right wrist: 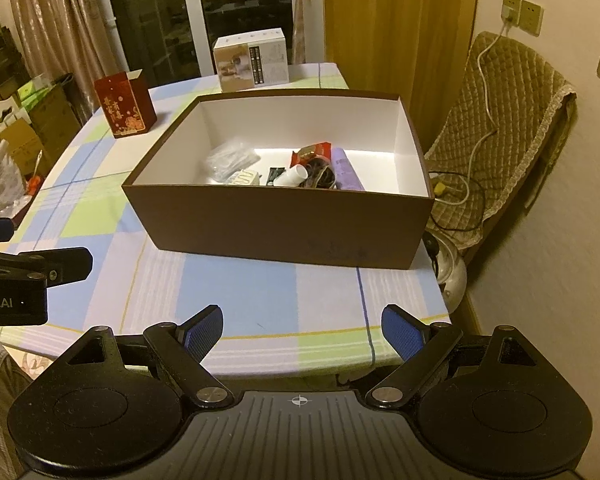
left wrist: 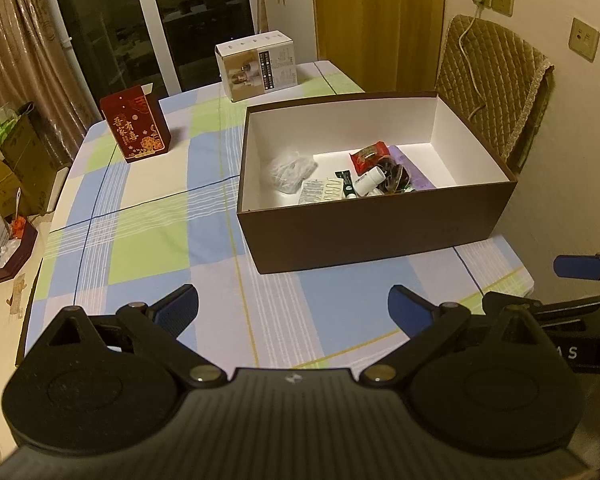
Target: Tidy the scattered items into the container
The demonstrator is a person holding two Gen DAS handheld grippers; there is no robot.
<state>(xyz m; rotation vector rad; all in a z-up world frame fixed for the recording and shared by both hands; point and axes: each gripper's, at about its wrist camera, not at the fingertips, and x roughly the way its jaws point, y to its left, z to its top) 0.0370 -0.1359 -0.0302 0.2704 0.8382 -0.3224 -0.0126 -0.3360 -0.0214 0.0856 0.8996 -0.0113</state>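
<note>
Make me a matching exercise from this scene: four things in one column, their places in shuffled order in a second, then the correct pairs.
Things
1. red carton
2. white carton
3. red snack packet
4. quilted cover

Places
A. inside the brown box
B. at the table's far edge, by the glass door
C. draped over the chair beside the wall
D. standing on the tablecloth, left of the brown box

Pairs: 1-D, 2-B, 3-A, 4-C

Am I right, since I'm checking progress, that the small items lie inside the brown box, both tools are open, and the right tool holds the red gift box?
Not quite: the right tool holds nothing. The right wrist view shows the red gift box standing on the table beyond the brown box. The rest is right.
</note>
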